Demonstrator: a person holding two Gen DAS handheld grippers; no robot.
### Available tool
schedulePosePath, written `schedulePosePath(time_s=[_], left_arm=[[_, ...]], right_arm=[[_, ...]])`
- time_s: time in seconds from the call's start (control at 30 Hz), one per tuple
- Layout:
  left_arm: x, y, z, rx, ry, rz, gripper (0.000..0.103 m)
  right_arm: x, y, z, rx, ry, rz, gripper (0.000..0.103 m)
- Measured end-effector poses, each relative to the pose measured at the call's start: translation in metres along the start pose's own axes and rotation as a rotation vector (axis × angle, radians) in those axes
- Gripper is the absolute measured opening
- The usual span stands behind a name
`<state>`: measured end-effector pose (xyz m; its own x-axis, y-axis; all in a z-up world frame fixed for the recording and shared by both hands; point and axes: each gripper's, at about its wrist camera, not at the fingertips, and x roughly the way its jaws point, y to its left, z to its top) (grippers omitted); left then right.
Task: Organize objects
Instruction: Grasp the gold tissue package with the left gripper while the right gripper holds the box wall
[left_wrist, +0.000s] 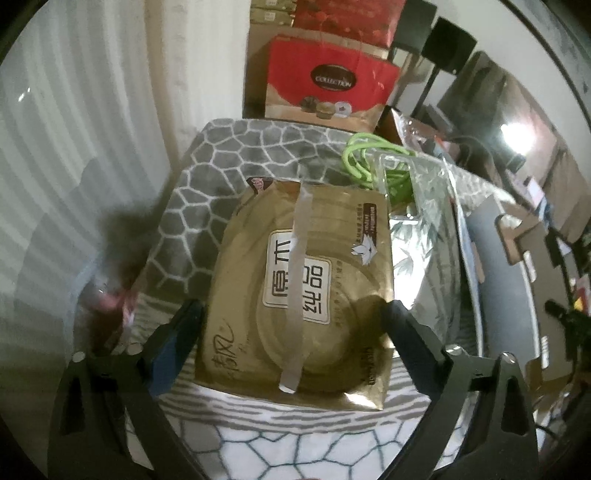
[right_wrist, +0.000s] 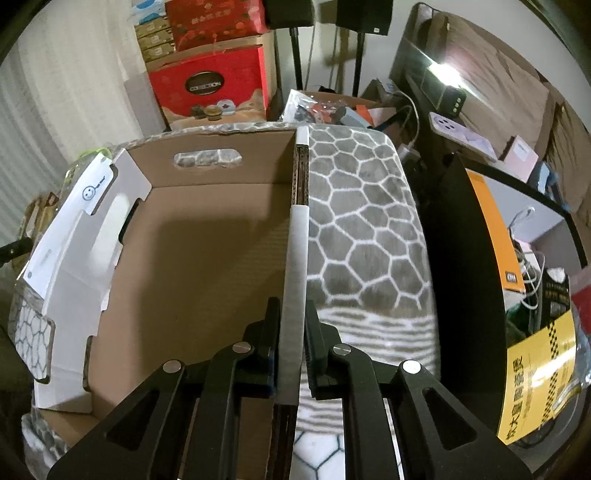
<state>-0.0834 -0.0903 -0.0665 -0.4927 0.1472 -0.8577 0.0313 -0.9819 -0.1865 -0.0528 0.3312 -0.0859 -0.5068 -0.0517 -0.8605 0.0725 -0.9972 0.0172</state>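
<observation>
Jaws of your left gripper (left_wrist: 291, 314) stand wide apart, straddling the gold tissue pack (left_wrist: 306, 288) lying on the patterned blanket (left_wrist: 221, 162). Your right gripper (right_wrist: 291, 332) is clamped on the cardboard box (right_wrist: 207, 251) wall's edge.

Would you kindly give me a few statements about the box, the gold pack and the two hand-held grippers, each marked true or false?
1. The right hand-held gripper is shut on the side wall of the cardboard box. True.
2. The cardboard box is packed full. False: its visible inside is bare cardboard.
3. The left hand-held gripper stands open, with the gold pack between its fingers. True.
4. The gold pack lies inside the cardboard box. False: it lies on the honeycomb-patterned blanket.
5. A green cord lies beyond the gold pack. True.
6. The red gift box stands on top of the gold pack. False: it stands behind the blanket.
</observation>
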Motion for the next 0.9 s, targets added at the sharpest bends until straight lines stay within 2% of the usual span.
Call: schedulePosePath(time_s=[0.07,0.13,0.2,0.3,0.43,0.5,0.57,0.63,0.77,0.9], left_arm=[[0.0,0.001,0.001,-0.015,0.004,-0.019,0.09],[0.0,0.002,0.002,-0.016,0.006,-0.025,0.081],[-0.001,0.004,0.003,-0.013,0.005,-0.017,0.062],[-0.005,0.01,0.004,-0.033,-0.004,-0.014,0.049],[-0.012,0.015,0.004,-0.066,-0.012,-0.03,0.048],[-0.019,0.02,0.005,-0.098,-0.038,-0.01,0.065],[-0.024,0.022,0.007,-0.119,-0.062,-0.036,0.071],[-0.027,0.022,0.012,-0.119,-0.071,-0.077,0.071],[-0.018,0.01,0.018,-0.081,-0.033,-0.167,0.065],[0.001,0.0,0.019,-0.061,0.039,-0.2,0.047]], right_arm=[[0.001,0.0,-0.002,0.006,0.001,-0.002,0.011],[0.003,-0.001,-0.004,0.013,0.003,0.0,0.011],[0.002,-0.001,-0.004,0.021,0.001,0.003,0.011],[0.002,-0.001,-0.004,0.026,-0.001,0.001,0.011],[0.003,-0.001,-0.003,0.027,-0.001,-0.001,0.012],[0.002,0.0,-0.003,0.026,0.0,-0.001,0.012],[0.003,-0.001,-0.003,0.025,-0.001,-0.002,0.012],[0.003,-0.001,-0.003,0.026,-0.001,-0.002,0.012],[0.003,-0.001,-0.003,0.028,-0.001,-0.001,0.012],[0.003,-0.001,-0.003,0.025,0.0,-0.001,0.012]])
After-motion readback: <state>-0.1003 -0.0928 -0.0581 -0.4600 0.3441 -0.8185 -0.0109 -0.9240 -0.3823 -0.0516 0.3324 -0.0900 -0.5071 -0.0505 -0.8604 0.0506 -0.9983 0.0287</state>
